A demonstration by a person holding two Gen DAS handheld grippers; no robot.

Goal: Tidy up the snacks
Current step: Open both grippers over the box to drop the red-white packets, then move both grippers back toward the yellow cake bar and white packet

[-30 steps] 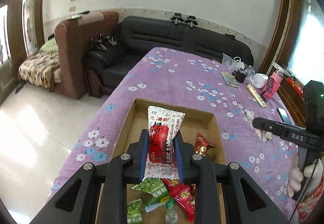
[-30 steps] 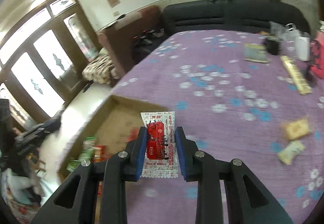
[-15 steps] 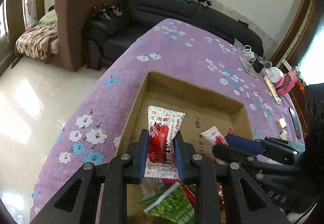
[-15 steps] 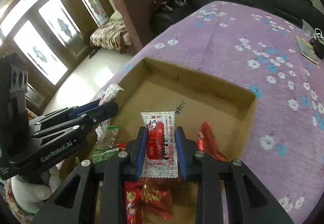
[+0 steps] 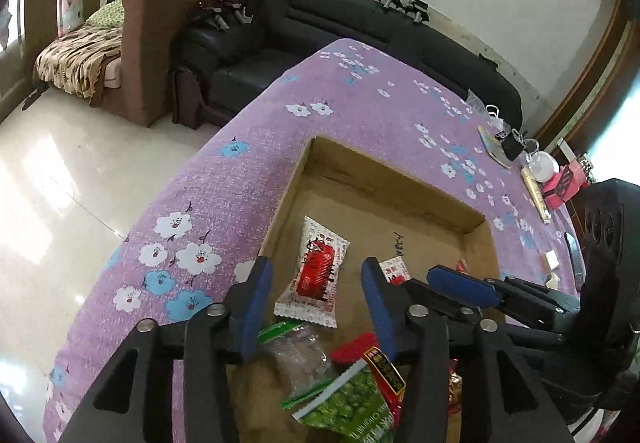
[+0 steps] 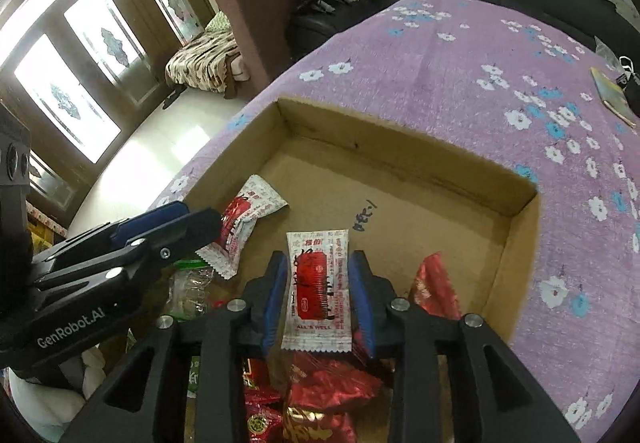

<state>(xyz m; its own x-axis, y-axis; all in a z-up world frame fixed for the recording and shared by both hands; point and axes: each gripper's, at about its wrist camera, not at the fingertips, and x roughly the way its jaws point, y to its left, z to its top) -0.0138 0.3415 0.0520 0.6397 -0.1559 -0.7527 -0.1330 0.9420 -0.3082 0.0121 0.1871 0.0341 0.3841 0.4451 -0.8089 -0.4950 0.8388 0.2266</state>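
A shallow cardboard box (image 5: 384,179) (image 6: 404,139) sits on a purple flowered tablecloth (image 5: 248,171). My left gripper (image 5: 316,299) is open above the box; a white-and-red snack packet (image 5: 316,271) lies loose on the box floor between its jaws, also seen in the right wrist view (image 6: 240,223). My right gripper (image 6: 318,295) holds a second white-and-red packet (image 6: 318,283) between its blue pads over the box; the jaws stand slightly apart around it. In the left wrist view the right gripper (image 5: 468,287) is at the right.
Green pea packets (image 5: 348,403) and red wrapped snacks (image 6: 320,395) lie in the near end of the box. A phone, a book (image 5: 494,145), a white cup (image 5: 544,167) and small snacks sit on the table's far right. A black sofa (image 5: 360,31) stands behind.
My left gripper has opened and let its white-and-red packet drop onto the box floor. Both grippers have moved lower over the box; the right one still carries its packet.
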